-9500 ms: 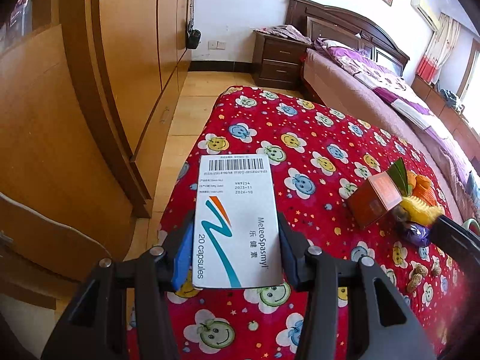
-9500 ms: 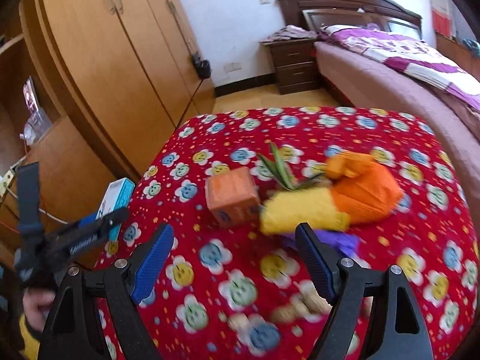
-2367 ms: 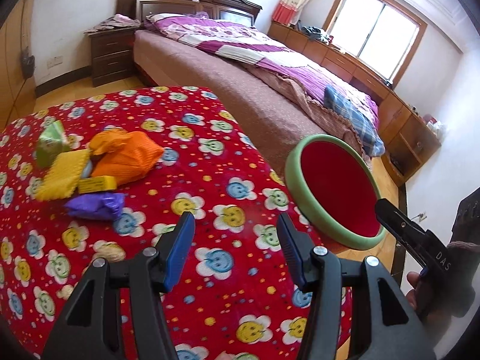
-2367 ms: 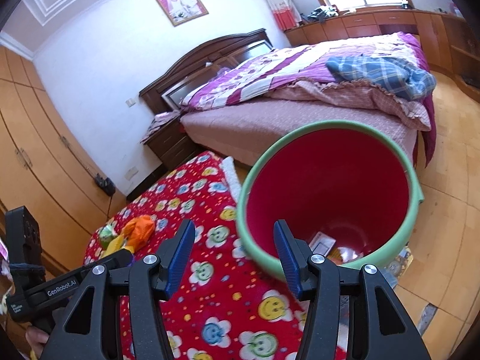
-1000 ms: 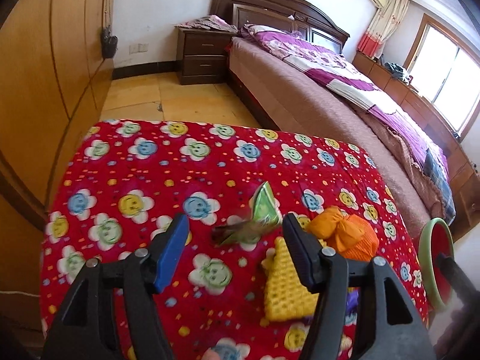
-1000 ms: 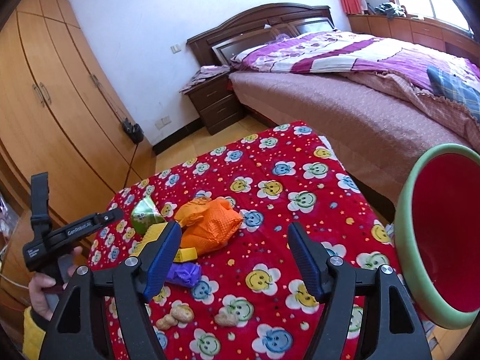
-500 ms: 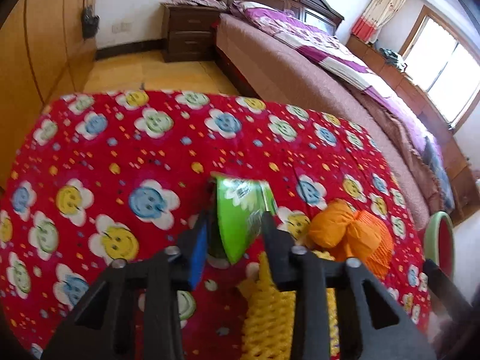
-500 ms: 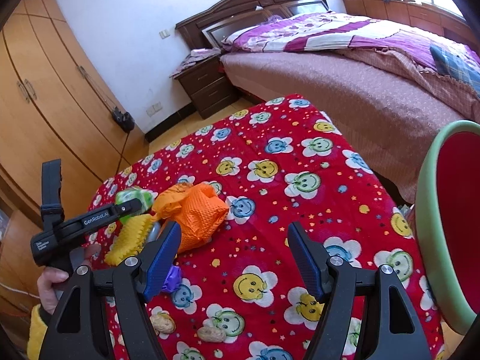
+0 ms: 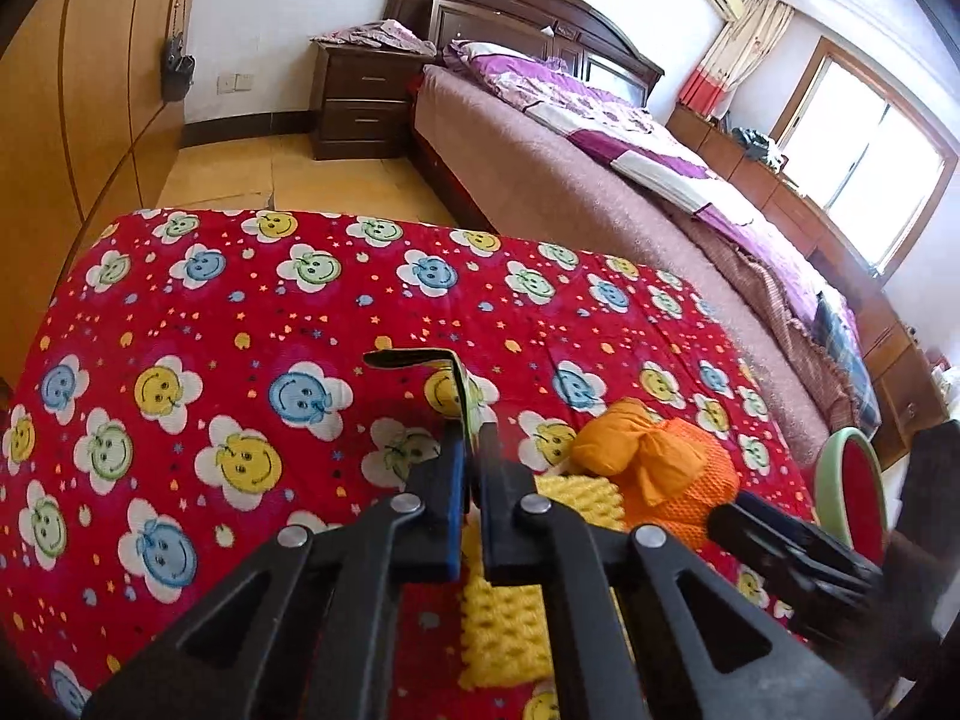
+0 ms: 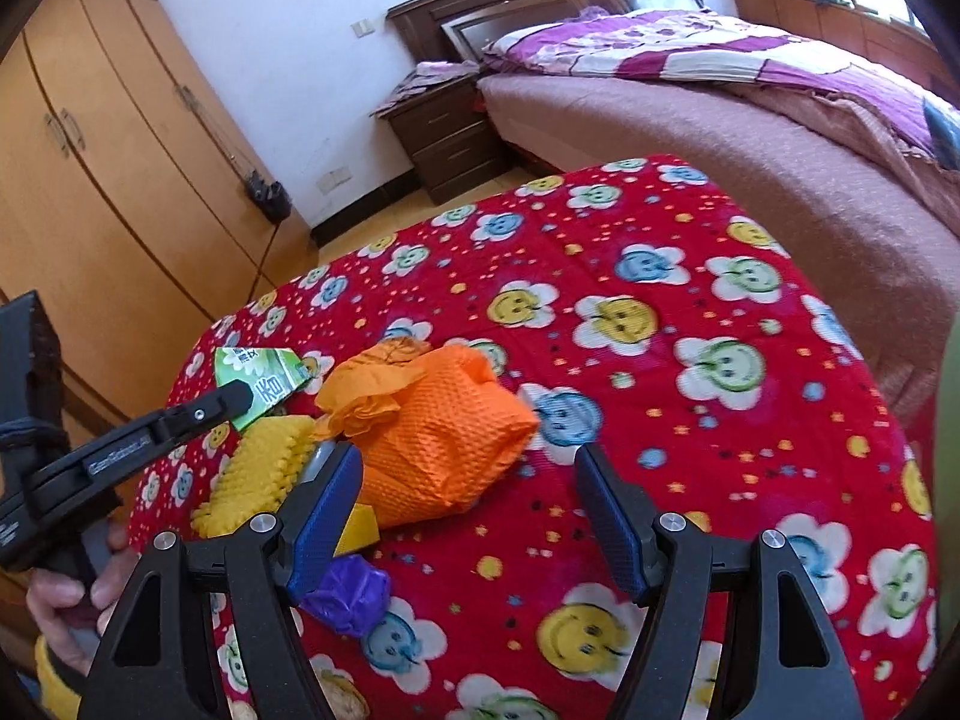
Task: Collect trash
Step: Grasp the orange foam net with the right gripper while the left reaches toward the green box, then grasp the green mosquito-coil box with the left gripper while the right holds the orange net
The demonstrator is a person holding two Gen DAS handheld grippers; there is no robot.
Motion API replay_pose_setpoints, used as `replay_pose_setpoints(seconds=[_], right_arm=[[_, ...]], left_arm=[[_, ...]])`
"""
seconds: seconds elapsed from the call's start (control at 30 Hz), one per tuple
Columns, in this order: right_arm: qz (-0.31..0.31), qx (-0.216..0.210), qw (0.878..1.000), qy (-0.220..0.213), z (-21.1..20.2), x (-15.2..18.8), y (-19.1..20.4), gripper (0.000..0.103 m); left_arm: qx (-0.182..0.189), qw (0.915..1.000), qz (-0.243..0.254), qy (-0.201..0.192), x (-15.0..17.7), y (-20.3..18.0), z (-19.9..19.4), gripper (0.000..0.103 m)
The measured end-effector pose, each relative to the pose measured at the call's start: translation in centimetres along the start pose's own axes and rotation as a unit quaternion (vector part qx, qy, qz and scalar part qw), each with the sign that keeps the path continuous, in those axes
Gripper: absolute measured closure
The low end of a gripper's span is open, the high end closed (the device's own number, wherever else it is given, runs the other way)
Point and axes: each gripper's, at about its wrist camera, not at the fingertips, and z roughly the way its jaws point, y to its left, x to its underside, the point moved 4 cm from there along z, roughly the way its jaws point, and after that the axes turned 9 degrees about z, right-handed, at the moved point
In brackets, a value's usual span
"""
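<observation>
My left gripper (image 9: 471,450) is shut on a flattened green snack wrapper (image 9: 459,387), seen edge-on; in the right wrist view the green wrapper (image 10: 264,381) sits pinched at the left gripper's tip (image 10: 237,393), just above the red smiley-flower cloth (image 9: 240,324). An orange mesh cloth (image 10: 438,444), a yellow foam net (image 10: 258,480) and a purple wrapper (image 10: 348,591) lie together on the cloth. My right gripper (image 10: 468,504) is open and empty, hovering over the orange cloth. The green-rimmed red bin (image 9: 852,492) stands past the right edge.
A small yellow box (image 10: 360,525) lies by the purple wrapper, and peanut shells (image 10: 342,696) near the front edge. A bed (image 9: 630,180), a nightstand (image 9: 360,102) and wooden wardrobes (image 10: 108,180) surround the covered table.
My left gripper has closed fully on the green wrapper, squeezing it flat. My right gripper has moved in closer over the orange cloth, and the bin has slid out of its view.
</observation>
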Motion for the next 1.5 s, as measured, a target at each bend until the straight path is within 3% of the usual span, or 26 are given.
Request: replay_pose_setpoints(seconds=[0.03,0.13,0.23,0.57,0.97,1.27,1.43,1.5], right_arm=[[-0.005,-0.003,1.000,0.008,0.4,0.1,0.2,0.056],[-0.013,-0.009,1.000,0.019,0.7,0.7,0.5,0.083],[-0.012,-0.019,1.000,0.010,-0.4,1.1,0.7,0.092],[0.003,-0.053,0.997,-0.060,-8.3,2.2,0.8,0.095],[0.020,-0.030,0.990,-0.137,-16.5,3.8,-2.0,0.095],[0.040,-0.010,0.986,-0.164,-20.4,5.3,-5.3,0.095],[0.056,-0.009,0.984,-0.167,-21.8,6.2,-6.7,0.095],[0.062,-0.009,0.984,-0.169,-22.2,6.4,-7.4,0.095]], left_arm=[[0.001,1.0000,-0.001,-0.002,0.0,0.0,-0.2,0.100],[0.006,0.9998,0.001,-0.017,0.4,-0.6,-1.6,0.101],[0.014,0.9994,0.002,-0.031,0.6,-1.1,-2.9,0.101],[0.045,0.9968,0.011,-0.064,1.6,-3.7,-7.5,0.102],[0.106,0.9884,0.025,-0.106,2.6,-8.9,-12.9,0.102],[0.135,0.9864,0.047,-0.081,3.8,-13.1,-13.0,0.103],[0.110,0.9900,0.072,-0.050,5.6,-14.3,-12.5,0.102],[0.100,0.9907,0.085,-0.035,6.6,-14.6,-12.2,0.097]])
